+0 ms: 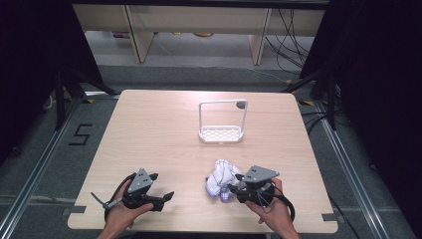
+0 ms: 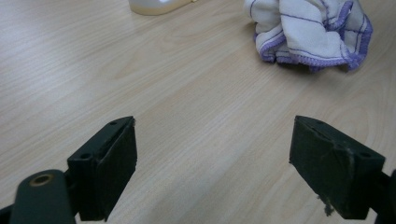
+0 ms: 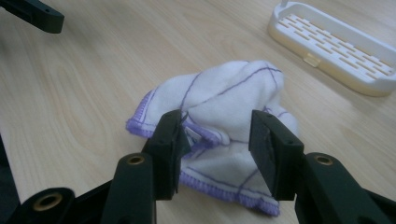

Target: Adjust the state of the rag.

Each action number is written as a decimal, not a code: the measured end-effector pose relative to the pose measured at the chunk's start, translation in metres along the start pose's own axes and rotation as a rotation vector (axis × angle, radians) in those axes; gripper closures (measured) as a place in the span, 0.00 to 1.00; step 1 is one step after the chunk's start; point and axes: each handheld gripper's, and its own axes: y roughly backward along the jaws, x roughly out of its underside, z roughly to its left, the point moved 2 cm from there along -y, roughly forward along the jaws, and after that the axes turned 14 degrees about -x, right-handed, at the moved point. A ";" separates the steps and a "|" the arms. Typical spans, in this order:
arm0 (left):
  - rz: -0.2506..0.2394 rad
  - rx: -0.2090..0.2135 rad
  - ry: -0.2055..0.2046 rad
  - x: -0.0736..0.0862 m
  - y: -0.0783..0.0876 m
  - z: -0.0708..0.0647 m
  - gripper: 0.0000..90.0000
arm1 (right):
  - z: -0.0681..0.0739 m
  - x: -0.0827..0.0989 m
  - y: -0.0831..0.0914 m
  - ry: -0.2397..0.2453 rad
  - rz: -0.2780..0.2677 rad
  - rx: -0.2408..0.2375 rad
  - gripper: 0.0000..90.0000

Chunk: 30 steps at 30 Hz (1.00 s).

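A crumpled white cloth with purple stitching (image 1: 221, 178) lies on the wooden table (image 1: 149, 129) near its front right. My right gripper (image 1: 231, 190) is at the cloth's near right side. In the right gripper view its jaws (image 3: 217, 135) stand partly closed astride the near folds of the cloth (image 3: 224, 93). The left pad touches a fold, while a gap shows at the right pad. My left gripper (image 1: 163, 186) rests at the front left, open and empty (image 2: 212, 154). Its jaws point toward the cloth (image 2: 308, 32).
A white slotted plastic rack with a tall handle frame (image 1: 221, 133) stands at the table's middle back, beyond the cloth (image 3: 336, 46) (image 2: 149, 5). One jaw of the left gripper (image 3: 37, 14) shows at the top left of the right gripper view.
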 end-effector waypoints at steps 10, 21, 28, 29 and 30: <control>0.016 0.003 -0.016 0.001 -0.002 -0.001 0.16 | 0.006 -0.011 -0.035 0.018 0.107 0.046 0.59; 0.002 0.024 -0.028 -0.001 -0.003 -0.007 0.17 | -0.008 -0.025 -0.010 0.087 0.028 0.073 0.91; -0.048 0.131 -0.018 -0.012 -0.006 -0.036 0.18 | -0.015 -0.029 0.004 0.021 -0.056 0.049 0.91; -0.048 0.131 -0.018 -0.012 -0.006 -0.036 0.17 | -0.015 -0.029 0.004 0.021 -0.056 0.049 0.91; -0.057 0.160 -0.048 -0.016 -0.009 -0.048 0.18 | -0.015 -0.029 0.005 -0.015 -0.068 0.026 0.91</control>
